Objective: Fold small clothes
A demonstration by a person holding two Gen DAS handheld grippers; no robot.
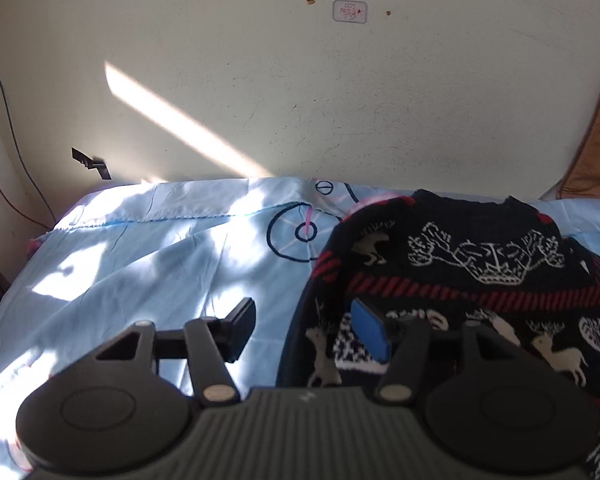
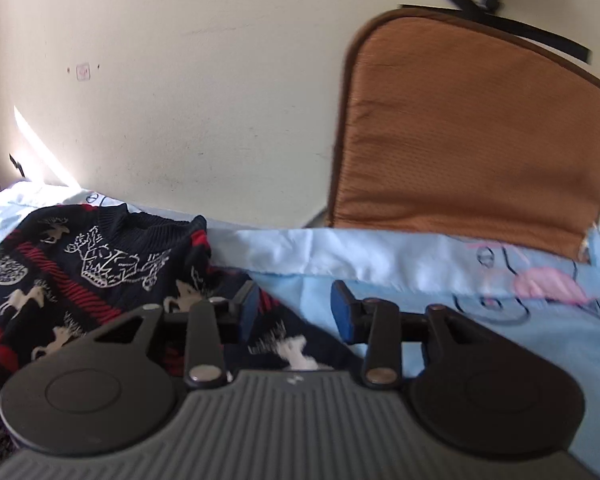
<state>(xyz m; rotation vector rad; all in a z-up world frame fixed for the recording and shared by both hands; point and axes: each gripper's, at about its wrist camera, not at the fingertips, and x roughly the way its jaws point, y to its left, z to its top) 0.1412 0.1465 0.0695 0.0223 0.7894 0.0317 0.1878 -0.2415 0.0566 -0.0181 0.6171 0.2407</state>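
Observation:
A small dark navy sweater [image 1: 452, 276] with white reindeer and red stripes lies on a light blue bedsheet [image 1: 148, 264]. In the left wrist view my left gripper [image 1: 306, 330] is open and empty, straddling the sweater's left edge, its right finger over the knit. In the right wrist view the sweater [image 2: 80, 280] lies at the left. My right gripper [image 2: 296, 312] is open and empty above the sweater's right edge, its left finger over the knit and its right finger over the sheet [image 2: 480, 340].
A cream wall [image 1: 300, 80] stands right behind the bed. A brown cushion [image 2: 472, 132] leans against it at the right. Cables [image 1: 4, 128] hang at the far left. The sheet carries blue circle and pink prints [image 2: 548, 284].

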